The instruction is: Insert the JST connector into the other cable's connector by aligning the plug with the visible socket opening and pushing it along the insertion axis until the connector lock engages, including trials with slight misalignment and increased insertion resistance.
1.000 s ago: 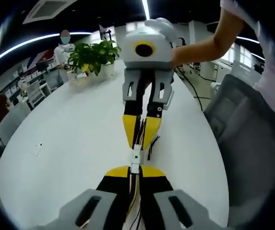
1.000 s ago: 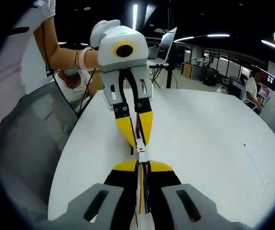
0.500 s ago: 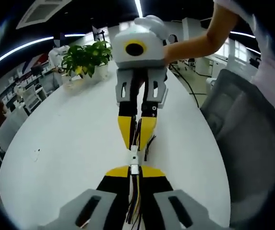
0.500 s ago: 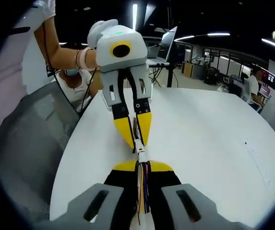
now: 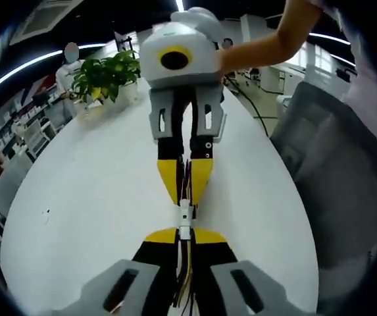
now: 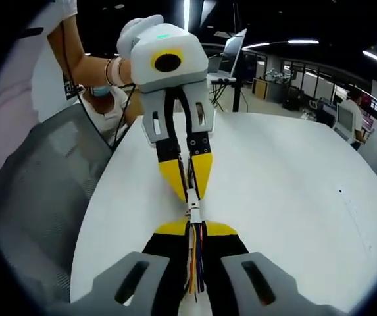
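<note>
Connector pair sits low centre in the left gripper view, white, squeezed between the yellow tips of my two grippers; in the right gripper view it's the white bit just above my own tips. Can't tell if the lock has caught — too small.

My left gripper is clenched on its cable, thin multicolour wires running down between the jaws to frame bottom. Seen from the right gripper view it's the big white head, upper centre-left, tips pointing down at the connector.

My right gripper is clamped on its own cable, red/yellow/blue wires between the black jaws. In the left gripper view it comes from the top centre, tips closed on dark wires.

The 2 grippers are nose to nose, roughly in line, over a white table.

Plant upper left in the left gripper view. Grey chair at right. Laptop top centre in the right gripper view. My hand grips the left gripper's body, upper left.
</note>
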